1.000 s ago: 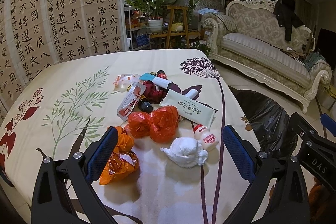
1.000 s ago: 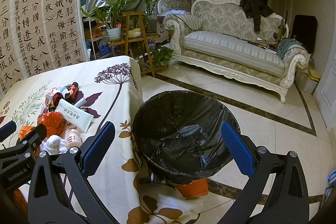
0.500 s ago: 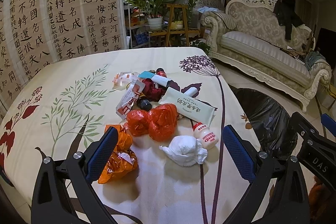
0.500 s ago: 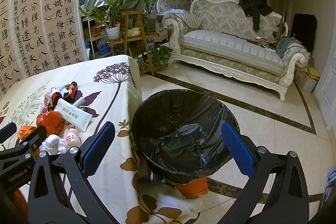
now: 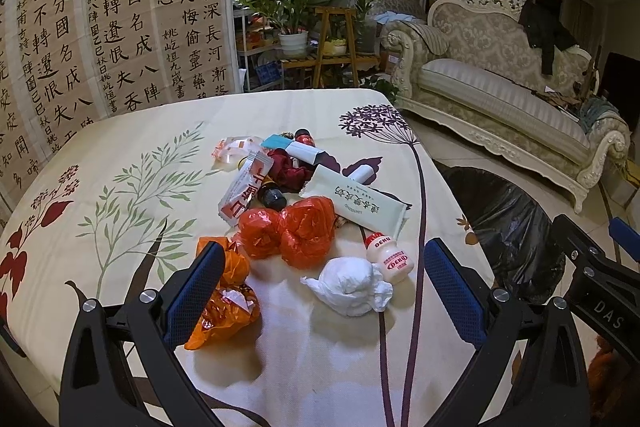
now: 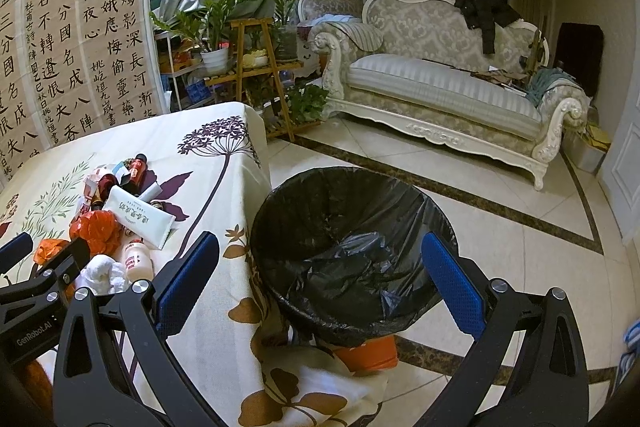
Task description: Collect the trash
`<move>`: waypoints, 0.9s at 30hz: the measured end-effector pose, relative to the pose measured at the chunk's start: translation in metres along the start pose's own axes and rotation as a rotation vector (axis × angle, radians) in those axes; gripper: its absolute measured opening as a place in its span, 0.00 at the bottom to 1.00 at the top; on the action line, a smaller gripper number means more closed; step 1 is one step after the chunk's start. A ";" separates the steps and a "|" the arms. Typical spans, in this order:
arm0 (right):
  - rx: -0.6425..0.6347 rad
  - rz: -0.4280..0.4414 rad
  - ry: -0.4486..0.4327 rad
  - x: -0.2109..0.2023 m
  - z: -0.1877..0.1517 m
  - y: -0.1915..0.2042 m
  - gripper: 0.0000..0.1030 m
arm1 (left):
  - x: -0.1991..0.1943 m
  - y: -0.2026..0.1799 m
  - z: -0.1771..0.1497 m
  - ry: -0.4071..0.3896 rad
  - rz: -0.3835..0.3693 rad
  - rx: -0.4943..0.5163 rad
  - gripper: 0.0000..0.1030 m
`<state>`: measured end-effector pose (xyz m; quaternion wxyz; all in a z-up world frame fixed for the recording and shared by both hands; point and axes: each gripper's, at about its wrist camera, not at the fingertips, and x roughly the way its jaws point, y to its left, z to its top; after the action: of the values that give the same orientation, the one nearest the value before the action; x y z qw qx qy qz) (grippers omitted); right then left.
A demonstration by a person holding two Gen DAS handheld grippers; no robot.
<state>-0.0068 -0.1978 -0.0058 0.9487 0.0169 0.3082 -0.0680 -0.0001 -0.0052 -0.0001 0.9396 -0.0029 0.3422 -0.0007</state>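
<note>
The left finger pad covers part of the orange bag. The bin base is hidden behind the tablecloth. Both gripper bodies are cut off by the lower frame edges.

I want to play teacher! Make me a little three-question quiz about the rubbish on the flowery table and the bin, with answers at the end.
1. True or false: the left gripper is squeezing the crumpled white paper wad.
2. Pick one. The small white yoghurt-drink bottle with a red cap is: A) lying on the floral tablecloth, B) inside the bin, C) held by the right gripper.
3. Fill in: the round bin beside the table is lined with a ____ plastic bag.

Key
1. False: its jaws stand wide open, holding nothing.
2. A
3. black
</note>
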 end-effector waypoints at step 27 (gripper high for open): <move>-0.039 0.046 0.040 0.002 -0.002 0.029 0.96 | -0.009 0.035 -0.013 0.034 0.021 -0.018 0.93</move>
<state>-0.0024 -0.1689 -0.0083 0.9438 0.0069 0.3281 -0.0398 -0.0154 0.0300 -0.0047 0.9335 -0.0078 0.3583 0.0121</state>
